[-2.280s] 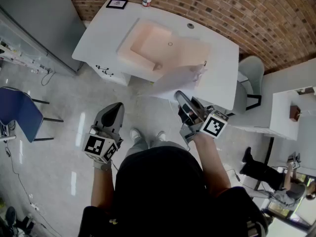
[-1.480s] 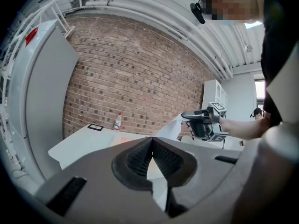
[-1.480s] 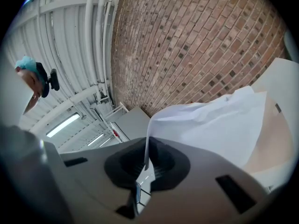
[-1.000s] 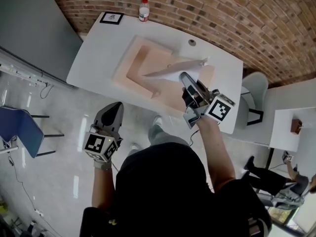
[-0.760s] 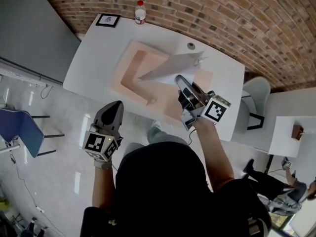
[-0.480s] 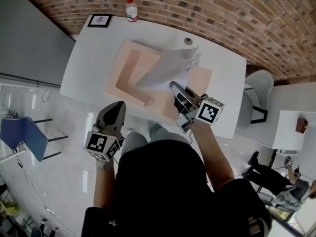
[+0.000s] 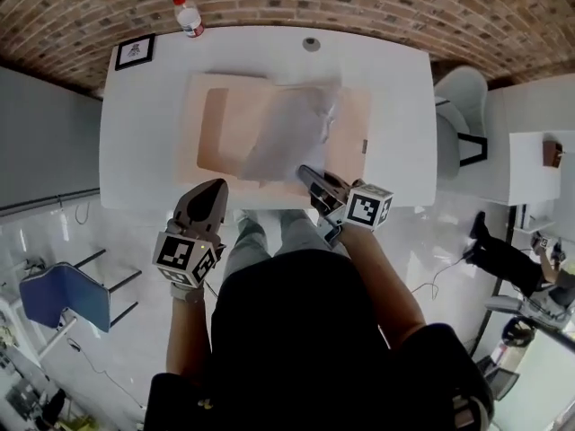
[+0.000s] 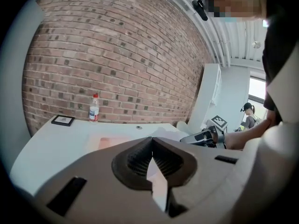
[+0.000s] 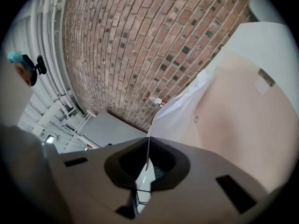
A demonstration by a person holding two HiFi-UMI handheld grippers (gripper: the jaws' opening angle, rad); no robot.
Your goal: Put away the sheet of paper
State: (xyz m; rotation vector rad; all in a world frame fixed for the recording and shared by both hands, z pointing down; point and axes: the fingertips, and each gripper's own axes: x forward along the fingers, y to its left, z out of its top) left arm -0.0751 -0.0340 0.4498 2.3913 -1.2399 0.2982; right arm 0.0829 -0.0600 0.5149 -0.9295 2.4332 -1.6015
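Observation:
A white sheet of paper [image 7: 289, 131] hangs slanted over an open peach folder [image 7: 225, 124] that lies flat on the white table [image 7: 395, 106]. My right gripper [image 7: 305, 172] is at the folder's near edge, shut on the sheet's near corner. In the right gripper view the sheet's edge runs into the closed jaws of that gripper [image 9: 147, 149], and the paper [image 9: 180, 113] spreads over the folder [image 9: 243, 125]. My left gripper [image 7: 216, 189] hovers off the table's front edge, left of the folder, shut with nothing in it [image 8: 152, 140].
A plastic bottle [image 7: 189, 14] and a small framed picture [image 7: 135, 50] stand at the table's far left. A round cable hole [image 7: 311, 44] is at the far middle. A grey chair [image 7: 458, 115] sits right of the table, with another white table [image 7: 539, 160] beyond it.
The right gripper has carried the sheet from the table's front to over the open folder and lowered it. The left gripper has stayed shut at the front edge.

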